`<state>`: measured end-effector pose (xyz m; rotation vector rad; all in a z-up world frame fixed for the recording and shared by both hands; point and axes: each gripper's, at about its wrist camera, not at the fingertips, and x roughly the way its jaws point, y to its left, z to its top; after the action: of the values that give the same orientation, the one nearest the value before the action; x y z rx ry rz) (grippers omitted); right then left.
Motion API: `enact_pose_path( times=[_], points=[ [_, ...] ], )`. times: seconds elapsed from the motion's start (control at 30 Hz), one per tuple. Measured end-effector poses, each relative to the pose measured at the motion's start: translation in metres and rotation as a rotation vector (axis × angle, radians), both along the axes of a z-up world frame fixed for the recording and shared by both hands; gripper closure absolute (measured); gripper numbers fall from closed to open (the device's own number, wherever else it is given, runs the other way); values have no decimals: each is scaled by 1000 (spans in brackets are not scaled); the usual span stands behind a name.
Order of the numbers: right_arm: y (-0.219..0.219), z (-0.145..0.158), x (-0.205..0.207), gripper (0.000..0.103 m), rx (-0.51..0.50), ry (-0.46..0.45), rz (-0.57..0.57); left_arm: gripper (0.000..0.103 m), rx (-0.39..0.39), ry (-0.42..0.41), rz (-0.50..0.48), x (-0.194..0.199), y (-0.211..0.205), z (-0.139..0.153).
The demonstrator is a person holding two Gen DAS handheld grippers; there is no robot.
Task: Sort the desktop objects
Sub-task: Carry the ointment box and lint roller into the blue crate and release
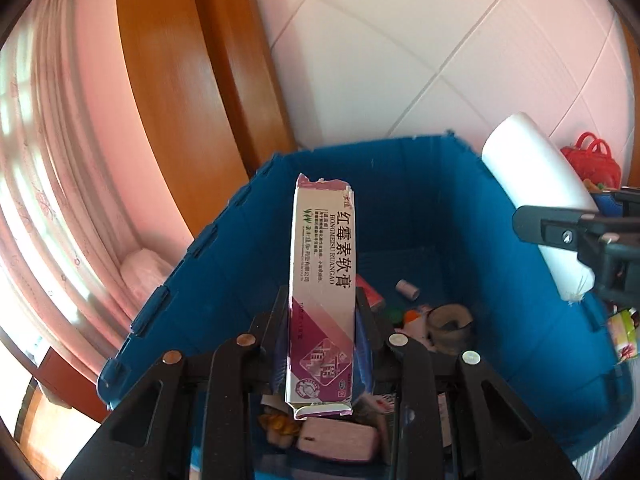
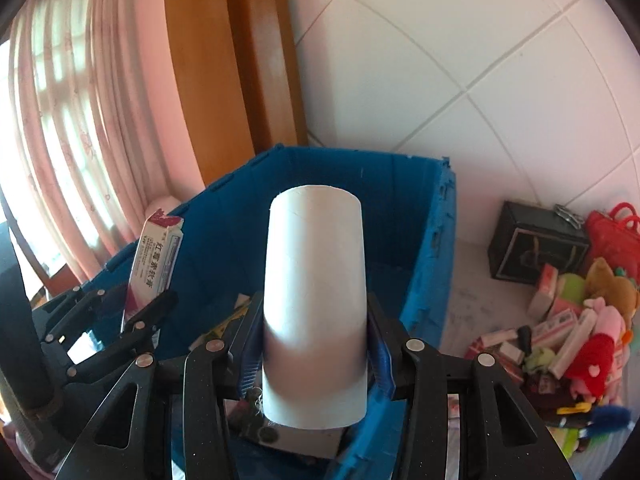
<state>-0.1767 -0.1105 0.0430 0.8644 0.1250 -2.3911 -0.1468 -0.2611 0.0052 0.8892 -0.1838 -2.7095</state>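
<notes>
Left wrist view: left claw (image 1: 322, 316) is clamping the ointment carton (image 1: 322, 280) low on its sides, over the blue crate (image 1: 500, 216); light, crushable, torn at the top. Right claw (image 2: 316, 336) is gripping the white tube (image 2: 316, 300) mid-body, stiff, smooth, hanging above the same crate

I read "红霉素软膏" and "HONGMEISU RUANGAO" printed lengthwise on the purple-and-white ointment carton (image 1: 322, 296); its smaller print is illegible to me.
</notes>
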Motion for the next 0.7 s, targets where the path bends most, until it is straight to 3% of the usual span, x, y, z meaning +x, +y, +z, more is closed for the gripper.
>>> enact_pose_path(
  times=[0.17,0.3,0.5,0.7],
  points=[
    [-55,-28,-31,58,132,-99,-40,75,39,-88,-20,-29,-30,-14],
    [-63,-50,-43,58,202,-164,-61,75,58,-110,-49,-36,-37,-16],
    [-66,-61,-46,58,261,-184,-80,74,79,-120,-60,-36,-37,-17],
    [-68,-64,-40,55,282,-173,-101,62,94,-150,-57,-36,-40,-24]
  ],
)
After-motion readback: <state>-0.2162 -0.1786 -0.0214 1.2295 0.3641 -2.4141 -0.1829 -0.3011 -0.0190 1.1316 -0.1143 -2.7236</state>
